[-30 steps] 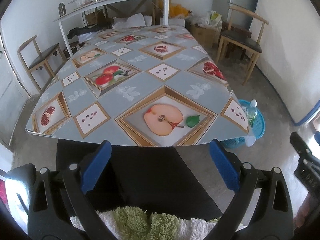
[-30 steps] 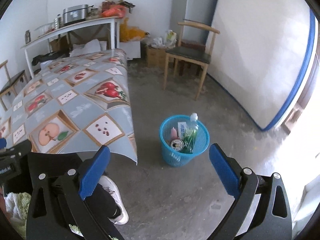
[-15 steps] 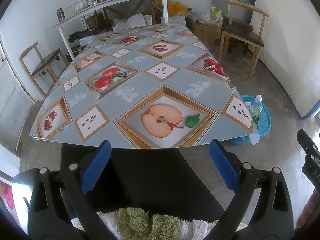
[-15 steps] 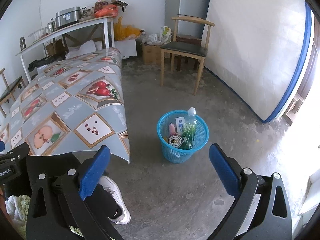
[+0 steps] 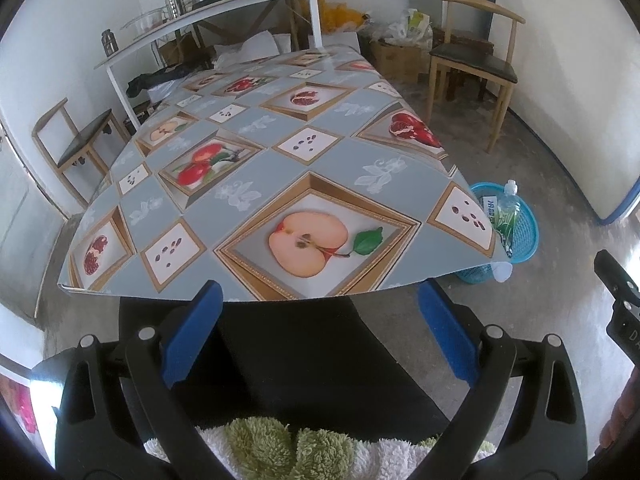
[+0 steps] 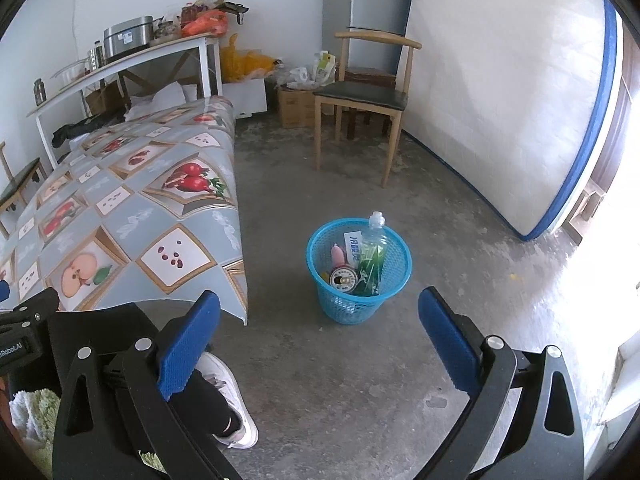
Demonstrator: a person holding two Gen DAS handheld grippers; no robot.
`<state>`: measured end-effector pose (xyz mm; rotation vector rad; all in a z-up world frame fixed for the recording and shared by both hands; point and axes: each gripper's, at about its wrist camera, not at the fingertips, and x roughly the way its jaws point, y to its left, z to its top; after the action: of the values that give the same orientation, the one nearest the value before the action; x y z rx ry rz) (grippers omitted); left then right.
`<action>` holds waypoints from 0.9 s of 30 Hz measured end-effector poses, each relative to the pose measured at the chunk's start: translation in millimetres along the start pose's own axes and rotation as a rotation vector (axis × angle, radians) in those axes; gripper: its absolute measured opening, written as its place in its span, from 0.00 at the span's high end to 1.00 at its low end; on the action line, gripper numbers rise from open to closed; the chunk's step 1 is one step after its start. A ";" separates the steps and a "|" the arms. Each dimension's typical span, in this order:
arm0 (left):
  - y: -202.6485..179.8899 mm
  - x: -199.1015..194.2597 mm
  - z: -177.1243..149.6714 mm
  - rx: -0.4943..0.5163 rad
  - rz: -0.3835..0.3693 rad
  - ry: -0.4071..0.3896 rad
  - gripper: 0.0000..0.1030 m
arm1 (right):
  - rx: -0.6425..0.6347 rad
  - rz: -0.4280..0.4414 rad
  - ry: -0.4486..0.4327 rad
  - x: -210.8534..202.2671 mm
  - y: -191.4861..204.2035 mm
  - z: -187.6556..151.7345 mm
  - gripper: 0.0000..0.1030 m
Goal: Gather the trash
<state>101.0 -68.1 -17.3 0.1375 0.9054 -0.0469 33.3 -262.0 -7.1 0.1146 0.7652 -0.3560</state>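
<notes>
A blue mesh trash basket [image 6: 394, 284] stands on the concrete floor right of the table. It holds a clear green bottle [image 6: 372, 256], a can [image 6: 343, 278], a pink item and a white packet. In the left wrist view the basket [image 5: 524, 228] shows past the table corner with the bottle [image 5: 505, 216] sticking out. My left gripper [image 5: 320, 332] is open and empty, held over the person's dark lap, short of the table's near edge. My right gripper [image 6: 320, 340] is open and empty, above the floor, short of the basket.
The table [image 5: 260, 152] has a fruit-print cloth. A wooden chair [image 6: 360, 96] stands beyond the basket, another [image 5: 76, 144] left of the table. A white shelf [image 5: 208, 12] with pots is at the back. A mattress [image 6: 500, 100] leans on the right wall. The person's shoe [image 6: 224, 396] is on the floor.
Both grippers have drawn back and risen a little, so the table and basket look slightly farther. Both stay open and empty.
</notes>
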 end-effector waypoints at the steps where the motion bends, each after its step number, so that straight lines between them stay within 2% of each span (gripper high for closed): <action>1: -0.4 0.2 0.2 0.002 -0.001 0.000 0.08 | 0.000 -0.001 0.000 -0.1 -0.3 -0.1 0.06; 27: -0.7 -3.5 6.3 0.003 0.009 -0.017 0.08 | 0.005 -0.006 -0.005 -1.4 -1.7 -2.4 0.06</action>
<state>103.6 -69.7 -10.7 0.1439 0.8881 -0.0407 30.2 -262.6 -7.7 0.1163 0.7596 -0.3635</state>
